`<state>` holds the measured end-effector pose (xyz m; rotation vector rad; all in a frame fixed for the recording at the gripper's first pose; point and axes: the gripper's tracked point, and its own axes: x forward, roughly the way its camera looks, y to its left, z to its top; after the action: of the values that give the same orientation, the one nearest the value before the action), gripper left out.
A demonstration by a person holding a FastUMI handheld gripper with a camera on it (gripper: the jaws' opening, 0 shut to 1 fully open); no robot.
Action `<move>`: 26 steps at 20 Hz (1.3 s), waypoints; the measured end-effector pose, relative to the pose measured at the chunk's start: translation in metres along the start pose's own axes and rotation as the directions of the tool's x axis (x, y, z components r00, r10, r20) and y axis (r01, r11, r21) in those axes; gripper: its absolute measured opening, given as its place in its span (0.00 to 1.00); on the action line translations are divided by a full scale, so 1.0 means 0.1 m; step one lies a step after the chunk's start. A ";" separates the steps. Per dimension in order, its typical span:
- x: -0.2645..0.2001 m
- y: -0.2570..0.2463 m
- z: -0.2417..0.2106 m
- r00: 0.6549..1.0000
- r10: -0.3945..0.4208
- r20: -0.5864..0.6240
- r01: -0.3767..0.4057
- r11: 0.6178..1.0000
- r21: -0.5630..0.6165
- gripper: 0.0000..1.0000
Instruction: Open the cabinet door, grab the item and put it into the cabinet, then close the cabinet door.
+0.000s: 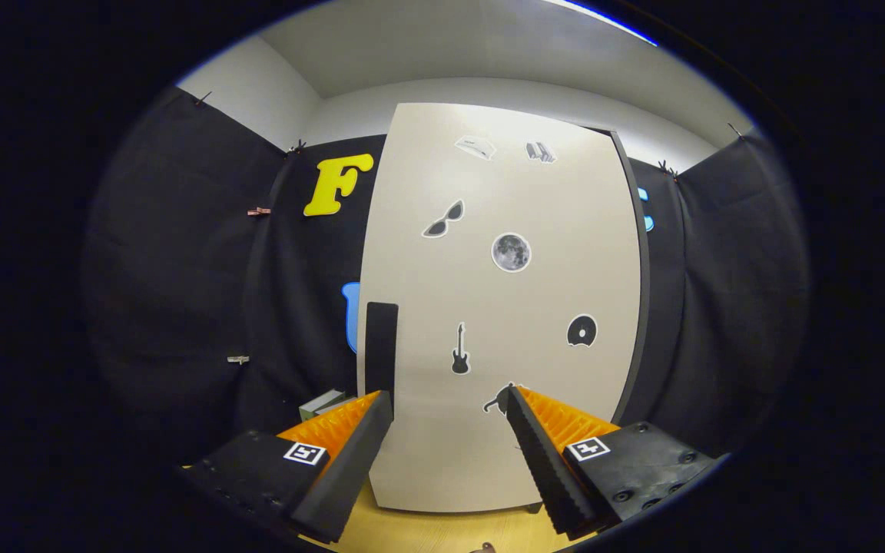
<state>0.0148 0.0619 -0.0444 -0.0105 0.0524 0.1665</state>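
Observation:
A tall cream cabinet door [500, 307] stands shut straight ahead, with several small stickers on its face. A black vertical handle [382, 346] runs along its left edge, just above and beyond my left fingertip. My gripper [449, 407] is open with nothing between its orange and black fingers [343, 442], which point at the lower part of the door. A small pale boxy item [325, 402] peeks out behind the left finger, low beside the cabinet; most of it is hidden.
The cabinet rests on a light wooden tabletop [442, 530] that shows below the fingers. Black cloth walls [181, 292] close in on the left and right. The cabinet's dark side edge [640, 307] runs down the right.

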 end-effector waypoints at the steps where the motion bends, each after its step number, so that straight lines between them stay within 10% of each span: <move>1: 0.00 0.00 0.00 1.000 0.004 -0.001 -0.004 1.000 0.003 0.97; 26: -0.05 -0.22 0.04 0.999 -0.036 -0.002 0.036 0.999 0.018 0.97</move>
<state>0.0140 0.0399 -0.0397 0.0059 0.0556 0.1299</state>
